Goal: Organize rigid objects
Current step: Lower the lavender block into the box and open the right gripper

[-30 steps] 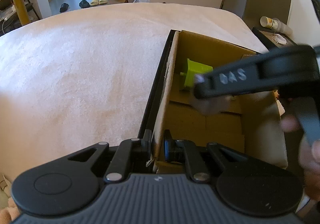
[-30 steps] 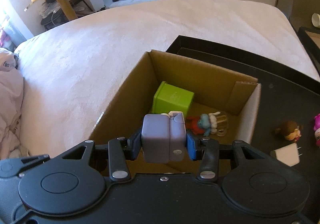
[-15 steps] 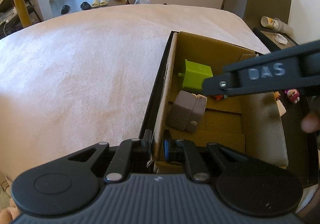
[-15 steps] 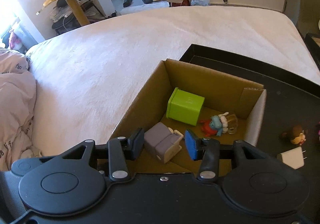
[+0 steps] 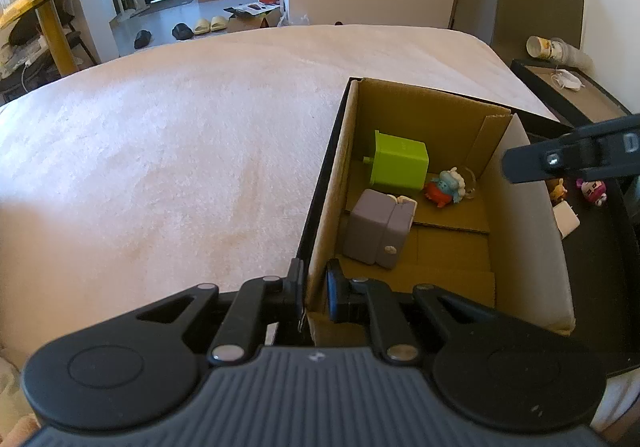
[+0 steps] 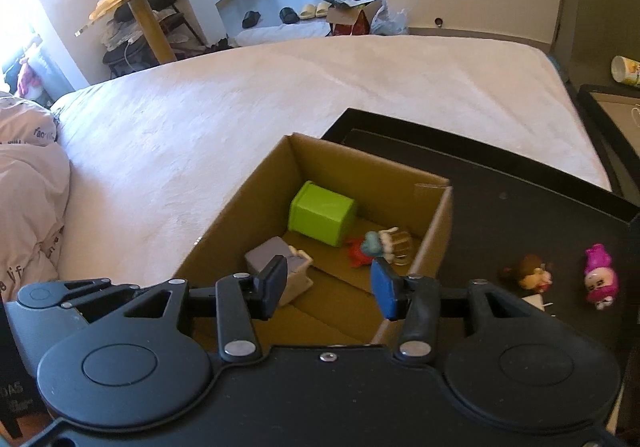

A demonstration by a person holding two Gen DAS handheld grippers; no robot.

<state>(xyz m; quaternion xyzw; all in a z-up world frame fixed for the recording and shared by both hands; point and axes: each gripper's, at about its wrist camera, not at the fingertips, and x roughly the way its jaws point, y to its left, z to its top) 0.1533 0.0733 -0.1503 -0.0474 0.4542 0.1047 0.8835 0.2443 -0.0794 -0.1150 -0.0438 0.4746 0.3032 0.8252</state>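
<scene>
A cardboard box (image 5: 528,247) (image 6: 436,231) stands on a black tray (image 6: 520,199) on the bed. Inside lie a grey plug adapter (image 5: 378,231) (image 6: 266,255), a green cube-shaped charger (image 5: 400,161) (image 6: 322,213) and a small red and blue figure (image 5: 446,187) (image 6: 374,245). My left gripper (image 5: 314,287) is shut on the box's near left wall. My right gripper (image 6: 330,285) hangs above the box with its jaws opening and nothing between them; the adapter lies below its left finger. Part of the right gripper (image 5: 576,159) shows in the left wrist view.
On the tray right of the box lie a brown figure (image 6: 530,273), a pink figure (image 6: 600,279) (image 5: 594,189) and a white charger (image 5: 566,219). A pale blanket (image 5: 180,151) covers the bed to the left. A paper cup (image 6: 626,69) lies at the far right.
My right gripper let go of the grey adapter, which dropped into the box beside the green charger. The gripper then rose, drew back to the right and spread wider. The left gripper kept its hold.
</scene>
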